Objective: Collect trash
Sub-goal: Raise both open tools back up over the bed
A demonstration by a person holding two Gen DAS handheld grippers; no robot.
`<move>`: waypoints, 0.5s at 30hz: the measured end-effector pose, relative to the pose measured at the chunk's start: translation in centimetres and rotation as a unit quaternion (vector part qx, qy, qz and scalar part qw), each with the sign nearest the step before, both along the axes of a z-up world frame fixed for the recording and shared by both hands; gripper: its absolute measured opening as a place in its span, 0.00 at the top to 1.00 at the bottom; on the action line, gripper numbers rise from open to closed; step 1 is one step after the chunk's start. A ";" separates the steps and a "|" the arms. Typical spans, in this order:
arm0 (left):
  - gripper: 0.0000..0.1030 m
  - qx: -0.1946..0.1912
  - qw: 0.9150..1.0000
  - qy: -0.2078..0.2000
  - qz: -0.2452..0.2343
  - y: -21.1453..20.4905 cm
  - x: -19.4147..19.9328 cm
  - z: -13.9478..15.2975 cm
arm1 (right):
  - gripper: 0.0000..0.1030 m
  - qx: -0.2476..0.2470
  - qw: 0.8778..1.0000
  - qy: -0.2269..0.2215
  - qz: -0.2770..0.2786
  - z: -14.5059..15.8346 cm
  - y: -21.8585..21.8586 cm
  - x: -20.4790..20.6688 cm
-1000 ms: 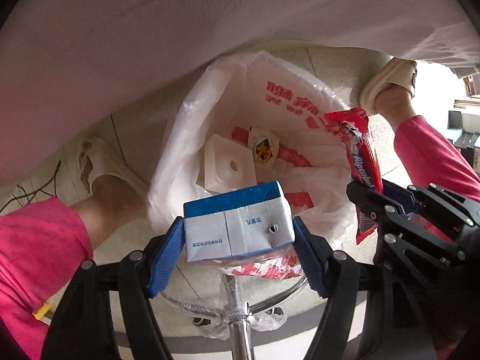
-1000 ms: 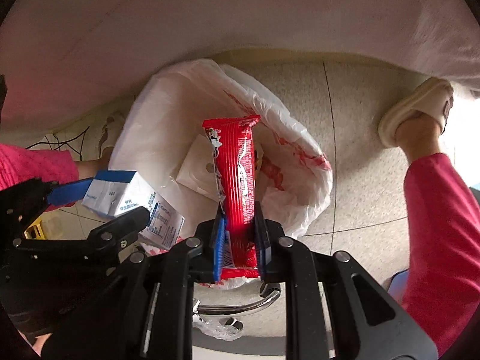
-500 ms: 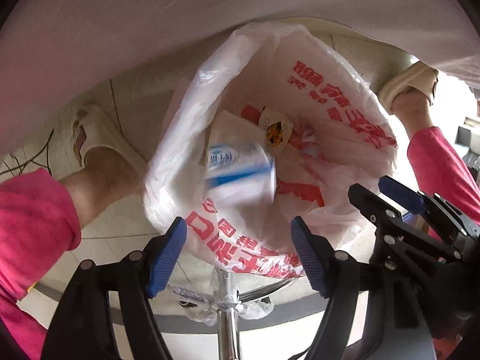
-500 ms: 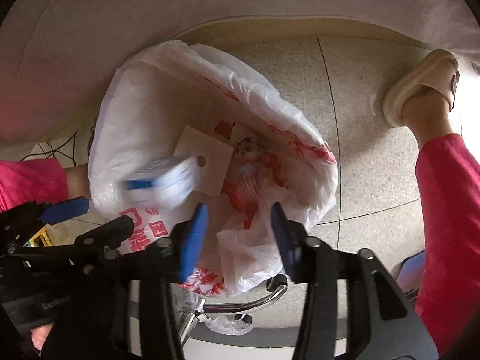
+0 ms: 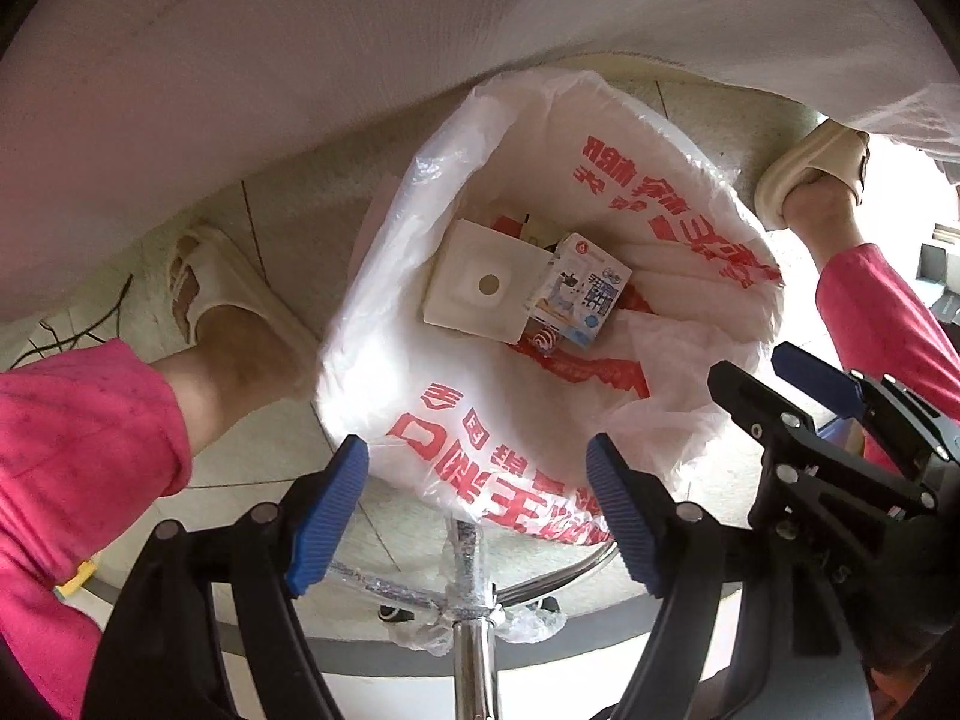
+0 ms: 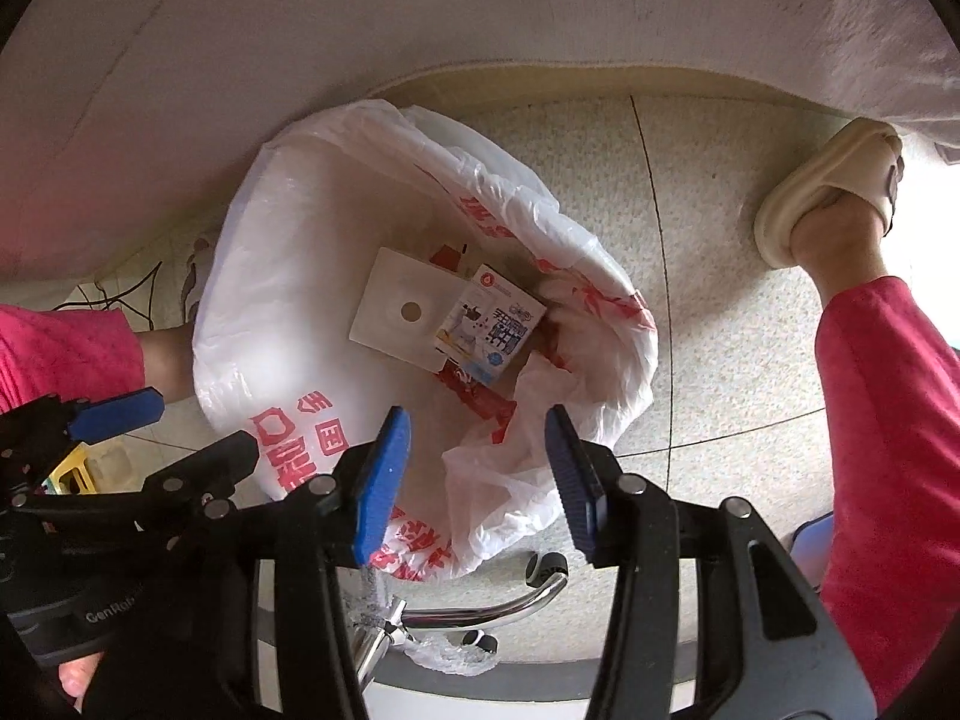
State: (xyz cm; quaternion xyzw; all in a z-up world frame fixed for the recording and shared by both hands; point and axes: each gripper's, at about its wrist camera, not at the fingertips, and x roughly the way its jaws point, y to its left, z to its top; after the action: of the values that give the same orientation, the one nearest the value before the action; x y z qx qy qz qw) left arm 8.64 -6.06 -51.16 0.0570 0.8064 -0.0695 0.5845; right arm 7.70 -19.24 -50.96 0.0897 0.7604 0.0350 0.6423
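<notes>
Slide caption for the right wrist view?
Open right gripper above white trash bag holding milk carton and white card.

White bag (image 5: 384, 312) — red lettering (carton (image 5: 579, 291) blue-white) — pink trousers (image 5: 66, 450).

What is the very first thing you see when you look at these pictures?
A big white trash bag with red writing sits wide open in the middle, on the floor. Inside lie a small milk carton and a flat white card with a round hole, side by side. Both hand-held grippers, left and right, hang open above it, holding nothing.
</notes>
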 end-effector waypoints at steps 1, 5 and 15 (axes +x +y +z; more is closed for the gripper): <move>0.29 0.002 1.000 -0.005 -0.004 0.0 0.0 0.4 | 0.55 -0.001 1.000 -0.004 0.002 0.4 0.0 0.0; 0.28 0.005 0.999 -0.027 -0.021 0.0 -0.4 2.6 | 0.55 -0.006 1.000 -0.027 0.014 2.6 0.7 -0.2; 0.15 -0.029 0.989 -0.139 -0.035 2.6 -0.8 14.1 | 0.20 -0.008 0.981 -0.182 0.072 16.4 0.1 -1.1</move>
State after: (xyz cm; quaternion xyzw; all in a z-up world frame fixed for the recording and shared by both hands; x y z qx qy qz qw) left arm 7.85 -3.43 -37.04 0.0772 0.7127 -0.1051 0.6893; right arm 6.59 -19.13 -34.60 0.0220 0.6358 0.0912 0.7661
